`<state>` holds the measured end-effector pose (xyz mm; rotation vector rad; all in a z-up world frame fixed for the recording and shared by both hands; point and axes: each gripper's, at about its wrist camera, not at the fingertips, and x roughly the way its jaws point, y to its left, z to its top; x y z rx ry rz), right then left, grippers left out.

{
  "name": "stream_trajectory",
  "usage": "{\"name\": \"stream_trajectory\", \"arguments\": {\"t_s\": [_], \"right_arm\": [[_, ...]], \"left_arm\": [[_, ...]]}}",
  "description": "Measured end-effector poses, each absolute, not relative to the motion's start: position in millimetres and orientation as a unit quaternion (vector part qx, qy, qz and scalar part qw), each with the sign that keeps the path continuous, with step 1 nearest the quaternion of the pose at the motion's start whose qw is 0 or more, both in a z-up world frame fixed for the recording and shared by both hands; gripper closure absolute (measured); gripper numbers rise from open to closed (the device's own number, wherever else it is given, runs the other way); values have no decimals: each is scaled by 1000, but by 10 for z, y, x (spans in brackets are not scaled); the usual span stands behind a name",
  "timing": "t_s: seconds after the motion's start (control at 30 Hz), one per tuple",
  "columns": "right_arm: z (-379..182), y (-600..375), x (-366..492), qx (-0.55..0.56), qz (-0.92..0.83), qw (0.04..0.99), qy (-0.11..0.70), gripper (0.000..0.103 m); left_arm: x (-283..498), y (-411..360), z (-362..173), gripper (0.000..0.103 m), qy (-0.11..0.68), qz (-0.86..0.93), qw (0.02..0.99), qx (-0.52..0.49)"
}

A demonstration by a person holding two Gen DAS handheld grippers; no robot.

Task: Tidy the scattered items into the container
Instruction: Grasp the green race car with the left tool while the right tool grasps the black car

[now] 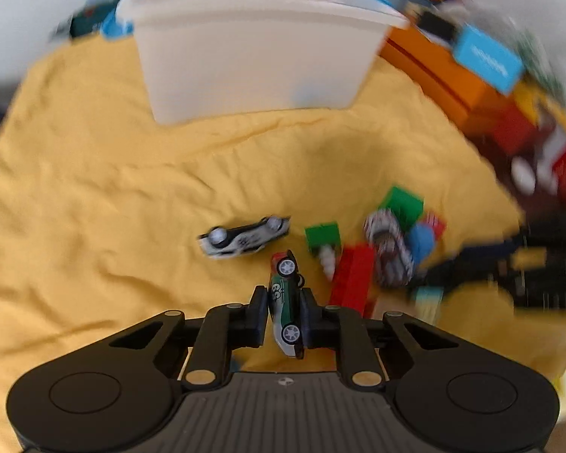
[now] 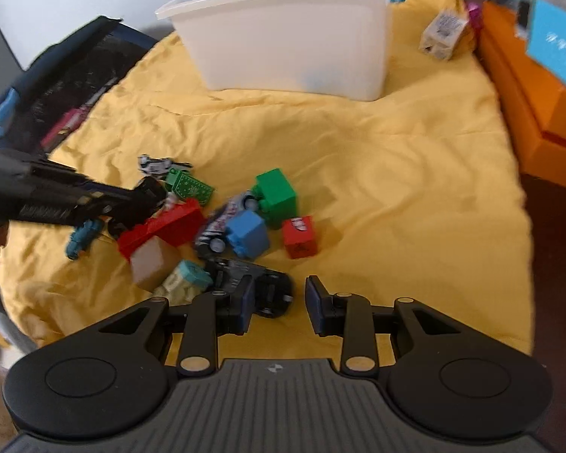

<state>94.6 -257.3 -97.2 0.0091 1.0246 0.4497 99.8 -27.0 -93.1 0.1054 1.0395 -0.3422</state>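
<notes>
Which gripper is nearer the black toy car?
Right. The right gripper has the black toy car at its left finger; the left gripper is across the pile, holding a green car.

Looks like somebody's home, probably a kid's room or play corner; a rumpled yellow sheet (image 2: 358,158) is littered with toy cars (image 1: 245,239) and chunky building blocks (image 2: 277,192); a white plastic tub (image 2: 294,34) sits on it; an orange box (image 2: 528,113) and more colourful clutter pile up alongside.
</notes>
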Motion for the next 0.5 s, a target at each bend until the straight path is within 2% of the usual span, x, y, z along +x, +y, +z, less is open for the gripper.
{"name": "stream_trajectory", "arguments": {"t_s": [0.1,0.17,0.2,0.4,0.5], "right_arm": [[-988,-2543,988,5,227,841,490,70],[-927,-2486,947,-19,241,839,487,85],[-890,-2451,911,-33,244,840,484,87],[-730,-2315,595,-114,233,850,459,94],[-668,-2303,468,-153,203,861,440,94]], "left_arm": [[786,-255,-842,84,493,-171,847,103],[688,-275,-847,84,492,-176,843,125],[655,-308,-864,84,493,-178,841,133],[572,-450,-894,83,484,-202,843,119],[447,-572,-945,73,475,-217,841,143]]}}
